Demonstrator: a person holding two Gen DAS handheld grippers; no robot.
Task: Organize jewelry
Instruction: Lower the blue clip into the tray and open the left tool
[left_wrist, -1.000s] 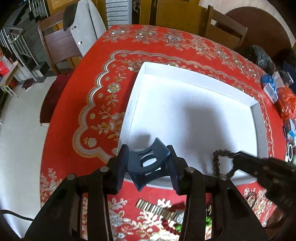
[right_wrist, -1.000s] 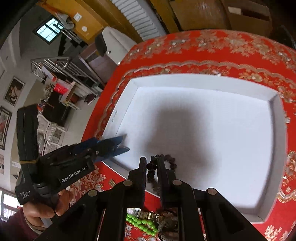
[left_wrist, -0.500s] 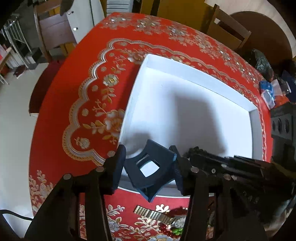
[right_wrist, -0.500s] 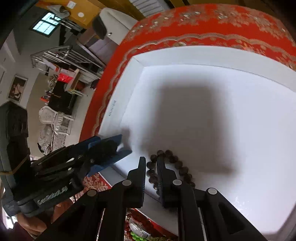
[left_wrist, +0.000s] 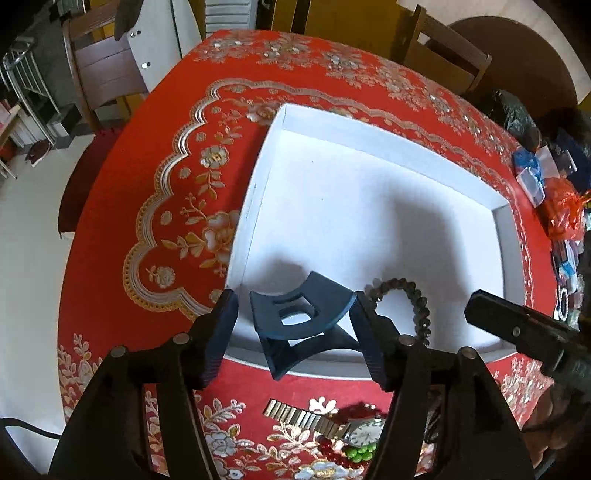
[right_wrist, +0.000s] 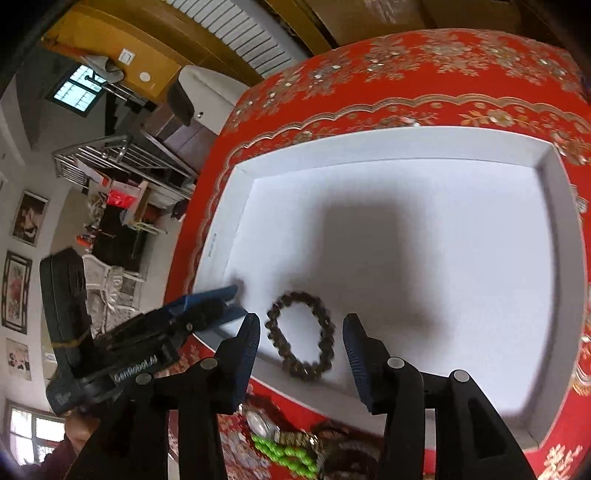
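Observation:
A dark brown bead bracelet (right_wrist: 301, 336) lies flat in the near left corner of the white tray (right_wrist: 554, 258); it also shows in the left wrist view (left_wrist: 410, 299). My right gripper (right_wrist: 301, 350) is open just above the bracelet, its fingers apart on either side of it. My left gripper (left_wrist: 295, 325) holds a dark blue curved stand (left_wrist: 299, 321) over the tray's (left_wrist: 255, 206) near left edge. The stand touches the right finger; a small gap shows at the left finger. The left gripper also appears in the right wrist view (right_wrist: 218, 302).
A gold-band watch (left_wrist: 332, 424), red beads (left_wrist: 328, 448) and green beads (right_wrist: 284, 452) lie on the red floral tablecloth (left_wrist: 147, 184) in front of the tray. Bags and clutter (left_wrist: 554, 195) sit at the table's right edge. Chairs stand behind the table.
My right gripper opened and let go of the bead bracelet, which now lies in the tray. The right gripper drew back a little. The left gripper still holds the stand over the tray's edge.

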